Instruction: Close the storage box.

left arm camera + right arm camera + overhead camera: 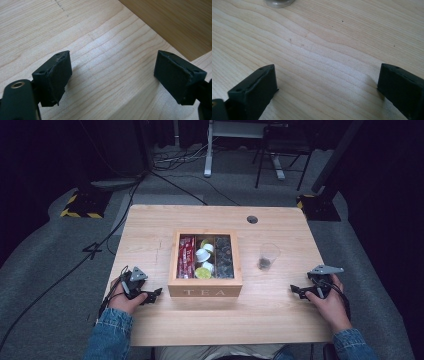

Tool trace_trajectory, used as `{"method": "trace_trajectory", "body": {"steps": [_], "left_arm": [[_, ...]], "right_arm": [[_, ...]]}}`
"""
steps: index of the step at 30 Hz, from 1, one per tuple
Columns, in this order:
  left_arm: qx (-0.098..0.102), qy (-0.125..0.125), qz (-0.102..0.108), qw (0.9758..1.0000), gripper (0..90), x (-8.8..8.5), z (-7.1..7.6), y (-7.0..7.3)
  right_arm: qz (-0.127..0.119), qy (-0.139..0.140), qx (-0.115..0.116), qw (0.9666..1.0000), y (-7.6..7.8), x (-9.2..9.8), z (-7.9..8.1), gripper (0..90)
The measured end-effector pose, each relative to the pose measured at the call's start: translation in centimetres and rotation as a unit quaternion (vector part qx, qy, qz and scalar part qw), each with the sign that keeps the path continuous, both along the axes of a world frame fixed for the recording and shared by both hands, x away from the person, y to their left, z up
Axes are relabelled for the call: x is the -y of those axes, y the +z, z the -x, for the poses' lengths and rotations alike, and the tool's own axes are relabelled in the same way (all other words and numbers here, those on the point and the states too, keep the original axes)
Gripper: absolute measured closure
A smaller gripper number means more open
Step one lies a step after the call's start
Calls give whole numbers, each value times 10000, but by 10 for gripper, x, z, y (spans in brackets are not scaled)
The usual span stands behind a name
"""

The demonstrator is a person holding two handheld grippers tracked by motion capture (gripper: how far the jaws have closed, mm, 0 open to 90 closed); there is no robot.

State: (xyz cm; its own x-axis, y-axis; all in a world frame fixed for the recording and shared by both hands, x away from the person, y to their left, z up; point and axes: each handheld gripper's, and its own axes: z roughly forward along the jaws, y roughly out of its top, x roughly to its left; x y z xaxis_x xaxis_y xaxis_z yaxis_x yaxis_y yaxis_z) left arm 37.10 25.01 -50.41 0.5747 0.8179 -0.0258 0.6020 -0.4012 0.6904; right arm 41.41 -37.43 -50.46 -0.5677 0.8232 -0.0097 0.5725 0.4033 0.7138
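You are resting both hands low on the pale wooden table (150, 320), forearms in blue denim sleeves (107, 337) coming in from the near edge. Your left hand (122, 297) is holding the left gripper (155, 293) just beside the near left corner of the square wooden tea box (205, 292) lettered TEA, its tips pointing at the box. In the left gripper view, the jaws are standing wide apart over bare wood, with the box's side wall (175, 22) ahead at upper right and nothing between the pads.

Your right hand (330, 302) is holding the right gripper (296, 291) near the table's right edge, pointing inward, well apart from the box. Its jaws are also spread wide and empty above the tabletop.

The open box is sitting at the table's centre, holding red packets (186, 257), white and yellow-green capsules (204, 257), and dark pods (223, 257) in three compartments. A clear glass cup (268, 256) with something dark at its bottom is standing between the box and the right edge. Bare wood is lying open in front of the box and on both sides.
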Motion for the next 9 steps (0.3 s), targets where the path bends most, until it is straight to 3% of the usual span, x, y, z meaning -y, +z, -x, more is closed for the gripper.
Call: {"method": "trace_trajectory", "body": {"steps": [9], "left_arm": [[-1,11,-2,10000,149,1,-1,0]], "right_arm": [[-10,15,-10,10000,0,0,0,18]]}}
